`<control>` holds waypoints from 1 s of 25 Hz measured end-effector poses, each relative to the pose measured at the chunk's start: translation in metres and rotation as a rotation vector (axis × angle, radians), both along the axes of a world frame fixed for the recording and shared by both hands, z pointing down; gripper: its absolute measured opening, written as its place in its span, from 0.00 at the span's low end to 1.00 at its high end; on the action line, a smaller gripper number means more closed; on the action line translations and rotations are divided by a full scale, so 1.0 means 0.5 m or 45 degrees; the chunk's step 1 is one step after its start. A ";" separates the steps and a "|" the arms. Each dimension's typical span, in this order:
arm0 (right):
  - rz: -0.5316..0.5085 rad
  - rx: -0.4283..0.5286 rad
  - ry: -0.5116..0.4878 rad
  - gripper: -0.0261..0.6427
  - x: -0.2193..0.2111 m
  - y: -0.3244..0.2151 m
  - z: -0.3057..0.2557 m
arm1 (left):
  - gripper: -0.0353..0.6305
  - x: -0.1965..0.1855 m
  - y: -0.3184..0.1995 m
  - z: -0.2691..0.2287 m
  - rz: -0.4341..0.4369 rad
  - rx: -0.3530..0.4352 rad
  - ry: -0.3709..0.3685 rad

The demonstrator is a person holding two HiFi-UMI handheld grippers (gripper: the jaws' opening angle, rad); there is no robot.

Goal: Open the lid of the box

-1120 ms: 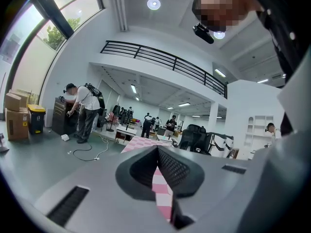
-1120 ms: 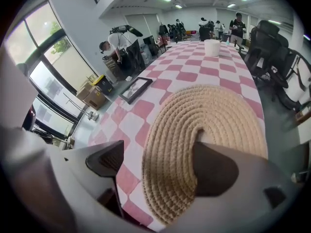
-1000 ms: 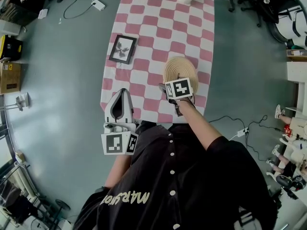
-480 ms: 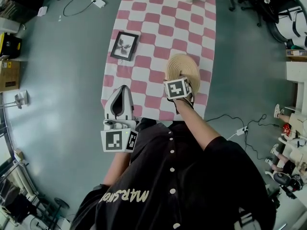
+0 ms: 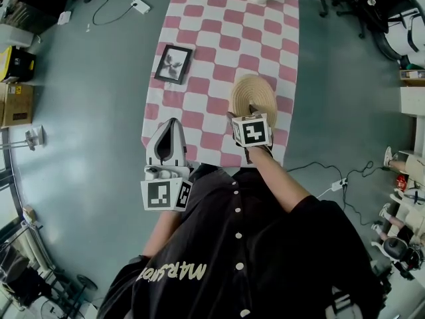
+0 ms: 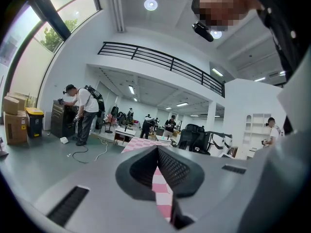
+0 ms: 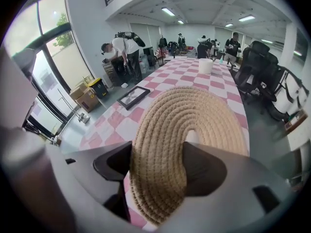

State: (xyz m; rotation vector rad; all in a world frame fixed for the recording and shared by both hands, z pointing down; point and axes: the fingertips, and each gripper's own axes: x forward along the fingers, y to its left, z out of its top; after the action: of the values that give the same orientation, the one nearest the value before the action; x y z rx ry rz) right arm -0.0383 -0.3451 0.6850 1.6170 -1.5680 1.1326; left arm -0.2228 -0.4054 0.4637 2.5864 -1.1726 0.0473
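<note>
Right gripper view: lid betw. fingers, just closing.

Pale lettering on the black shirt (upside down from here) begins "MARS", the rest unclear.

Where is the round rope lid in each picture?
Head view: rope lid sits right of middle, near the table's close end.
Left gripper view: not in it.
Right gripper view: rope lid fills the middle, held in the right claw.
Shared landmark: the pink-checked tablecloth.
</note>
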 end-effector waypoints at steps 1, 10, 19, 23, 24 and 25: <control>-0.002 0.025 -0.027 0.51 -0.002 -0.001 -0.009 | 0.07 0.004 0.004 -0.003 0.003 0.006 -0.001; 0.006 0.253 -0.215 0.51 0.013 0.006 -0.090 | 0.07 0.048 0.037 -0.033 0.000 0.069 -0.008; -0.003 0.553 -0.383 0.50 0.075 0.017 -0.228 | 0.07 0.092 0.058 -0.067 -0.006 0.134 -0.003; -0.003 0.678 -0.379 0.50 0.119 0.029 -0.293 | 0.07 0.107 0.059 -0.087 -0.004 0.165 -0.002; -0.008 0.709 -0.373 0.50 0.129 0.032 -0.308 | 0.07 0.111 0.059 -0.090 -0.002 0.172 -0.001; -0.017 0.742 -0.363 0.49 0.138 0.035 -0.323 | 0.07 0.116 0.059 -0.093 0.000 0.178 -0.001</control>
State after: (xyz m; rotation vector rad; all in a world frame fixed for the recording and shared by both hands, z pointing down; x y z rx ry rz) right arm 0.0305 -0.3276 0.5236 1.8527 -2.2461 0.9827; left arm -0.1650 -0.3757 0.4171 2.7066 -1.2169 -0.0351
